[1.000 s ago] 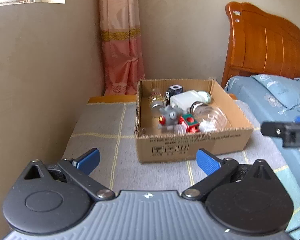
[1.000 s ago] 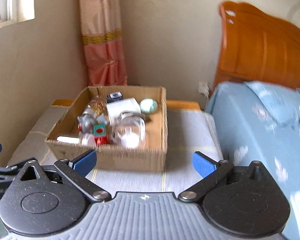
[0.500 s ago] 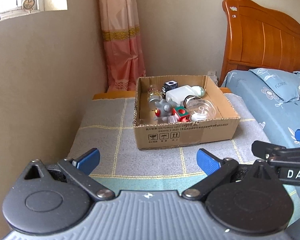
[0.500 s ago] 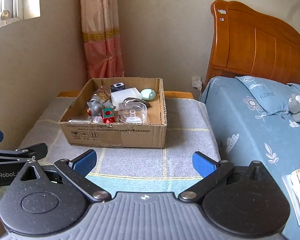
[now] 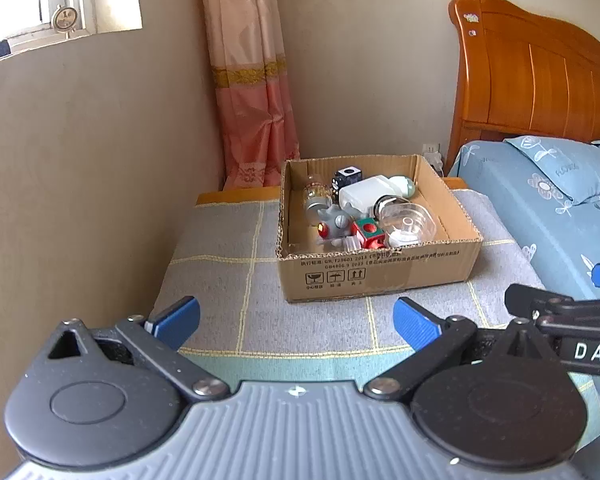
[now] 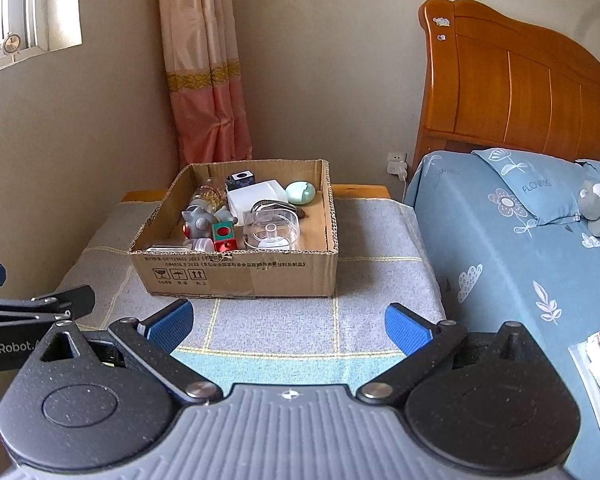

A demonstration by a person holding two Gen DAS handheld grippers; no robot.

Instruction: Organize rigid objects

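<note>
A cardboard box point(image 5: 380, 276) point(image 6: 240, 276) stands on a grey checked cloth point(image 5: 228, 276) point(image 6: 372, 276). Inside lie a grey toy figure point(image 5: 334, 222) point(image 6: 199, 222), a red cube point(image 5: 367, 234) point(image 6: 224, 234), a clear plastic container point(image 5: 408, 222) point(image 6: 272, 230), a white box point(image 5: 364, 196) point(image 6: 256, 198), a glass jar point(image 5: 315, 198), a dark cube point(image 5: 348, 176) point(image 6: 242, 178) and a mint egg-shaped case point(image 6: 300, 193). My left gripper point(image 5: 296, 322) and my right gripper point(image 6: 288, 326) are both open and empty, held back from the box's near side.
A beige wall point(image 5: 80, 180) runs along the left. A bed with a blue sheet point(image 6: 520, 260) and wooden headboard point(image 6: 520, 88) lies at the right, with a grey plush toy point(image 6: 598, 210) and papers point(image 6: 596, 372) on it. A pink curtain point(image 5: 252, 100) hangs behind.
Both grippers have drawn back and upward from the box, which now looks smaller and farther. Both stay open and empty.
</note>
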